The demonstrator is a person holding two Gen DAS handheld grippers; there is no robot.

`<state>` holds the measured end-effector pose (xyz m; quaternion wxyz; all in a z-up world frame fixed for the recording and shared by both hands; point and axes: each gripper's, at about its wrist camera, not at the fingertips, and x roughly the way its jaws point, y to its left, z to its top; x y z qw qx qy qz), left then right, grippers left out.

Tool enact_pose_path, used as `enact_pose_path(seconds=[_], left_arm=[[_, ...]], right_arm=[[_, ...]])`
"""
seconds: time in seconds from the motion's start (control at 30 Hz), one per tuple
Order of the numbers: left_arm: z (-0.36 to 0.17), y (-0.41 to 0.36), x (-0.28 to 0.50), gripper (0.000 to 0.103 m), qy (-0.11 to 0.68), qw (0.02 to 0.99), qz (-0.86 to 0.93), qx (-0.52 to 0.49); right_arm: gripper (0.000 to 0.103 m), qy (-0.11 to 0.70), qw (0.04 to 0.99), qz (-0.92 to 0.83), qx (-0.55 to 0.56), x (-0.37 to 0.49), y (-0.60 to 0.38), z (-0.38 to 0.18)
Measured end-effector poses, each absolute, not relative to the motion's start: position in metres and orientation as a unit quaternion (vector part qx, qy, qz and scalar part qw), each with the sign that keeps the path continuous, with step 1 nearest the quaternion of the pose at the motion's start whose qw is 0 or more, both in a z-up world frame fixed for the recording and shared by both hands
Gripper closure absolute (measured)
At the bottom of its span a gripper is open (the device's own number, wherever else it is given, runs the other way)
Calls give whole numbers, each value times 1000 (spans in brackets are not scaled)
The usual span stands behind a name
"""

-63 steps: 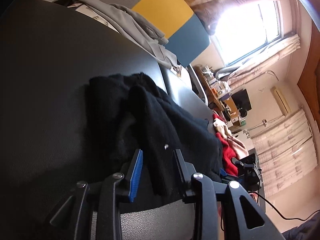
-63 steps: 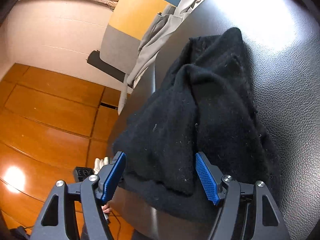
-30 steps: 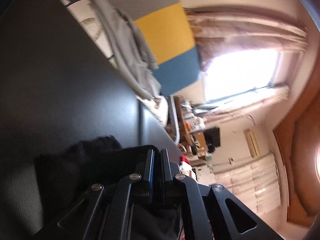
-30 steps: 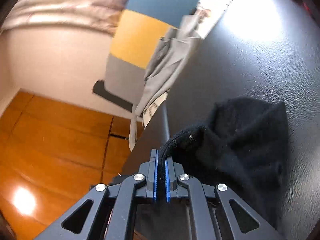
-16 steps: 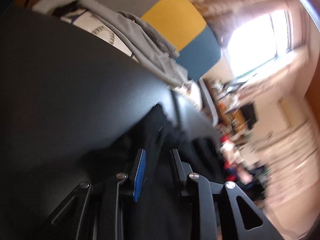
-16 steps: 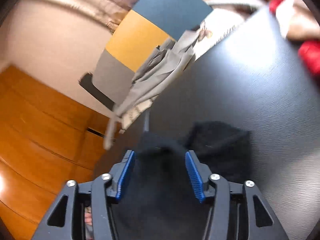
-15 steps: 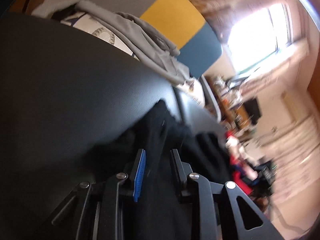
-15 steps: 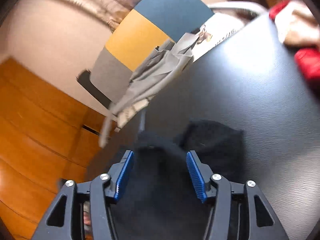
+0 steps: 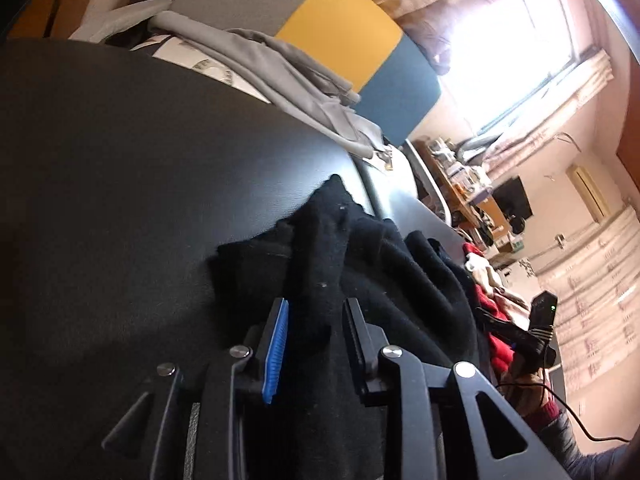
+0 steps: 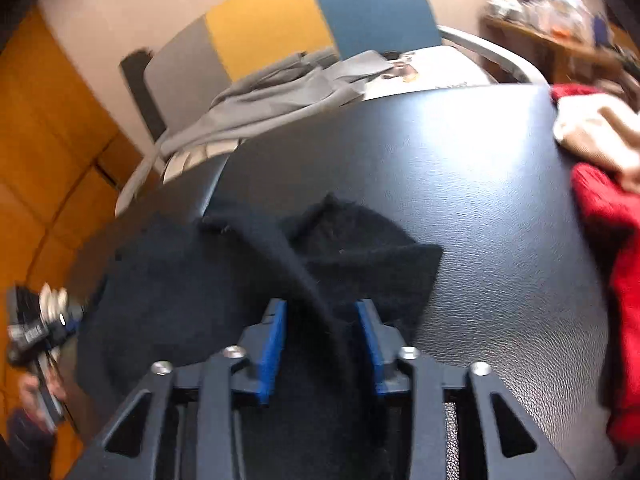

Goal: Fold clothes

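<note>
A black knit garment [image 9: 360, 264] lies bunched on the black leather surface [image 9: 140, 152]. It also shows in the right wrist view [image 10: 344, 248]. My left gripper [image 9: 314, 320] is open, its jaws apart over the near part of the garment. My right gripper [image 10: 322, 320] is open too, with a raised fold of the black cloth running between its blue pads [image 10: 276, 336]. The other gripper [image 10: 36, 332] shows at the left edge of the right wrist view, in a hand.
A grey garment [image 10: 280, 92] lies on a chair with a grey, yellow and blue back [image 10: 272, 24] beyond the surface. Red [image 10: 608, 216] and cream [image 10: 592, 128] clothes sit at the right. A bright window [image 9: 508, 48] is at the far side.
Both grippers were shut on the black garment a second ago and have since opened. The garment has dropped back onto the surface in a new bunched shape.
</note>
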<state>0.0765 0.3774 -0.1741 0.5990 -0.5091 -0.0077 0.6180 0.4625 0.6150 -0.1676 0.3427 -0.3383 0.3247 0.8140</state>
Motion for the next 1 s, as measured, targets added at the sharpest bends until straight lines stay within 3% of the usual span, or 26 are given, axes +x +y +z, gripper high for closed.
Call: enact_pose_path(seconds=[0.03, 0.3, 0.33, 0.4, 0.43, 0.5, 0.63, 0.8, 1.0], left_arm=[[-174, 379, 77, 74, 1, 602, 617, -507], [-177, 393, 85, 74, 46, 604, 605, -517], [-177, 395, 87, 76, 51, 604, 603, -518], [-174, 395, 87, 96, 46, 602, 605, -519], [-172, 394, 87, 102, 43, 601, 606, -519], [-165, 384, 85, 100, 18, 606, 600, -523], [-150, 362, 81, 100, -38, 615, 583, -529], [-184, 363, 75, 100, -25, 581, 583, -567], [-190, 355, 85, 99, -7, 584, 585, -563]], right_arm=[[84, 310, 346, 813, -351, 459, 613, -169], [86, 273, 361, 809, -375, 455, 611, -171], [86, 273, 362, 809, -375, 454, 611, -171], [86, 271, 367, 807, -375, 453, 612, -171], [92, 271, 371, 806, -374, 454, 612, -169], [98, 270, 377, 807, -365, 458, 609, -163], [98, 292, 393, 803, -340, 477, 609, -153], [98, 345, 407, 778, -333, 491, 626, -179], [96, 343, 419, 769, -341, 491, 629, -175]])
